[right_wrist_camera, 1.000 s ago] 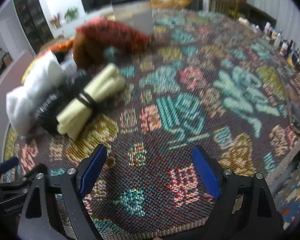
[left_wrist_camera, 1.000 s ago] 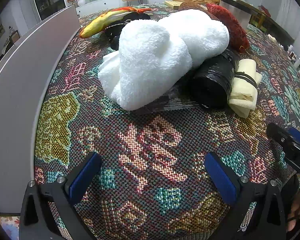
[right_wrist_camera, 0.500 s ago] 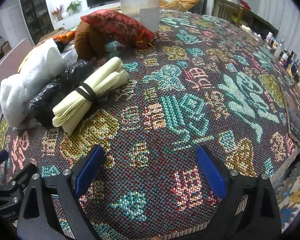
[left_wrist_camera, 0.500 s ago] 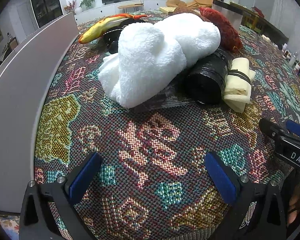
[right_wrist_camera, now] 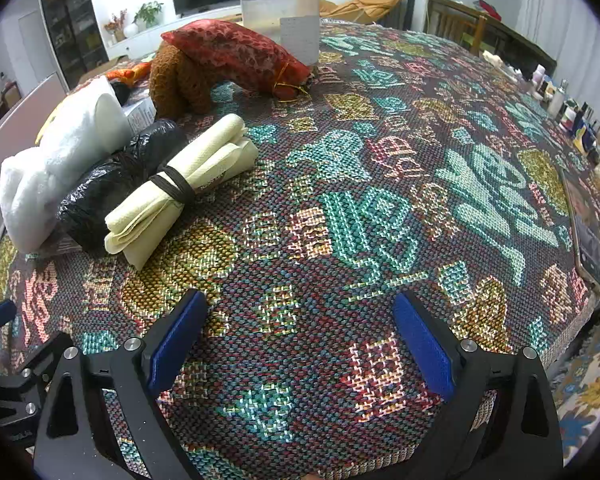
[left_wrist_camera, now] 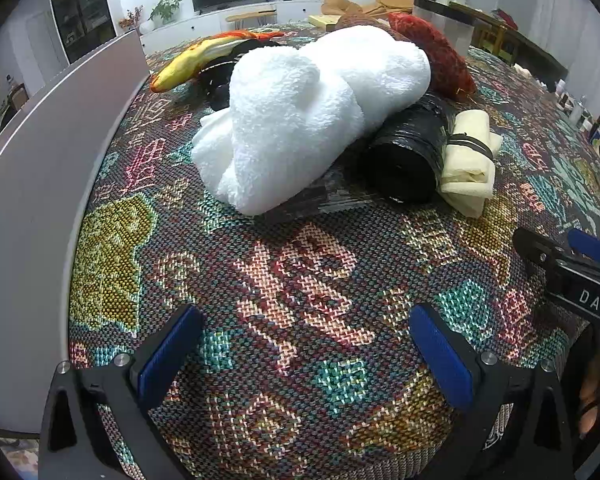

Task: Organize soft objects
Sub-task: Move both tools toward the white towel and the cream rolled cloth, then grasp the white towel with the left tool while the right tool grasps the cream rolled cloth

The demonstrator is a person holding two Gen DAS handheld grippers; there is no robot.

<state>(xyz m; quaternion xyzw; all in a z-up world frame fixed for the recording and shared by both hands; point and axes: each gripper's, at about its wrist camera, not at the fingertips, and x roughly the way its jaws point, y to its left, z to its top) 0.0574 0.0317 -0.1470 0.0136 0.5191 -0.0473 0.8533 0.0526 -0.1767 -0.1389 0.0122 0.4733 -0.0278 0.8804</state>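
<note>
Both grippers (left_wrist_camera: 300, 354) (right_wrist_camera: 300, 344) apparently short of towel (left_wrist_camera: 300, 120)

White towel (left_wrist_camera: 300, 120), multicoloured woven tablecloth (left_wrist_camera: 300, 280)

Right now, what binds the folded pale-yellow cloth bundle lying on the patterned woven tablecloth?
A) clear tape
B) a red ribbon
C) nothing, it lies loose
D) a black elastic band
D: a black elastic band wraps around the middle of the folded pale-yellow cloth bundle, which lies beside the black plastic roll on the patterned woven tablecloth.
</note>
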